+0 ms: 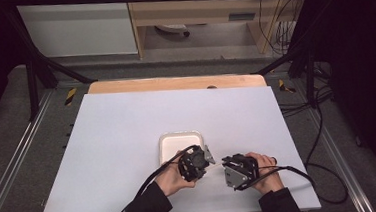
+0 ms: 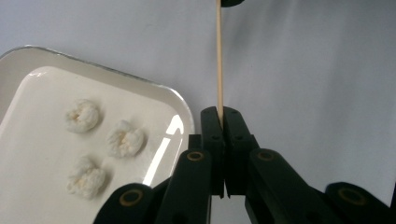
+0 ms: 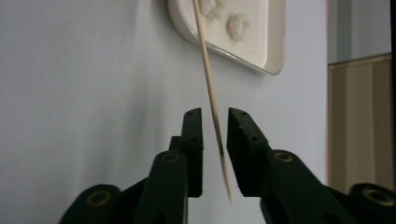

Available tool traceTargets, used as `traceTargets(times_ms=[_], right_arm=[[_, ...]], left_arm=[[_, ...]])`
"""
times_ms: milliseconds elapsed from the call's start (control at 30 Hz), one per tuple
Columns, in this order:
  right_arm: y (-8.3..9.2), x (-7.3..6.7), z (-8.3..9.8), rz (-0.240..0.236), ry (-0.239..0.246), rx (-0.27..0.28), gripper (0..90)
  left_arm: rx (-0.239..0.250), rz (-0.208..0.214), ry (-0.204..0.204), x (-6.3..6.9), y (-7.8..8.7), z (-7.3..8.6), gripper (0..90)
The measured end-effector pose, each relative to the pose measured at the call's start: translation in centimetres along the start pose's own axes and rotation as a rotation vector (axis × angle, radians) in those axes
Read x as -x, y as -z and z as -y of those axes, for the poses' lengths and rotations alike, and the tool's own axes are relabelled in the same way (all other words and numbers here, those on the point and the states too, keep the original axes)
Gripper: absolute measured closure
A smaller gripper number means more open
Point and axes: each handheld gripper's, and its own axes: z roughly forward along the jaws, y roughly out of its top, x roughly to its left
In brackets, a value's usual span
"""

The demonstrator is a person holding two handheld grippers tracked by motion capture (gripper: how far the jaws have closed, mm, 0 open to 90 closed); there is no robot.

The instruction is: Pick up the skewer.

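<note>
- White rounded-rectangle tray [image 2: 180, 100] sits left of the grippers on the pale grey table sheet [image 1: 127, 130]; it holds three white puffy lumps, maybe marshmallow or popcorn pieces [image 2: 123, 139].
- Left gripper [image 2: 223, 112]: jaws pressed together on the thin wooden skewer [image 2: 218, 56], pinching its near end. The stick runs straight away from the jaws, just beside the tray's corner, above the sheet.
- Right gripper [image 3: 215, 114]: jaws apart by a narrow gap, the same skewer passing between them without clear contact on either side. Its darker tip hangs free below the pads.
- Step, as I judge it: a handover or re-grip of the stick, the left holding, the right straddling the other end but not clamped.
- Next move likely calls for the right jaws to shut squarely on the stick before the left lets go, or for the left to steer the point toward a lump.
- The high view shows both hands close together at the tray's near edge; the stick is too fine to make out there.
- The gripper views supply the skewer, the lumps and the jaw gaps.
</note>
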Motion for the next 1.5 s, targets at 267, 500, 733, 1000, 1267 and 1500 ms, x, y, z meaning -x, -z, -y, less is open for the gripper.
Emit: traceTargets(times_ms=[267,500,733,1000,1267,1500], right_arm=[[0.5,0.6,1.6,0.016,-0.347,0.051,48.8],[0.5,0.6,2.5,0.031,-0.517,0.075,34.5],[0.3,0.8,3.3,0.0,-0.744,0.024,24.2],[0.0,0.7,3.9,-0.063,-0.892,-0.007,16.9],[-0.2,0.9,3.6,-0.117,-1.008,0.014,6.4],[-0.2,1.5,3.5,-0.143,-1.108,0.089,1.9]], left_arm=[[0.022,-0.039,0.022,-1.0,1.5,2.0,88.6],[0.025,-0.06,0.047,-1.6,2.5,3.9,88.6],[0.066,-0.078,0.095,-2.1,3.8,6.3,88.5],[0.135,-0.121,0.187,-2.8,5.4,9.4,88.5],[0.222,-0.16,0.276,-2.9,6.5,12.4,88.5],[0.294,-0.191,0.339,-2.6,7.0,14.7,88.5]])
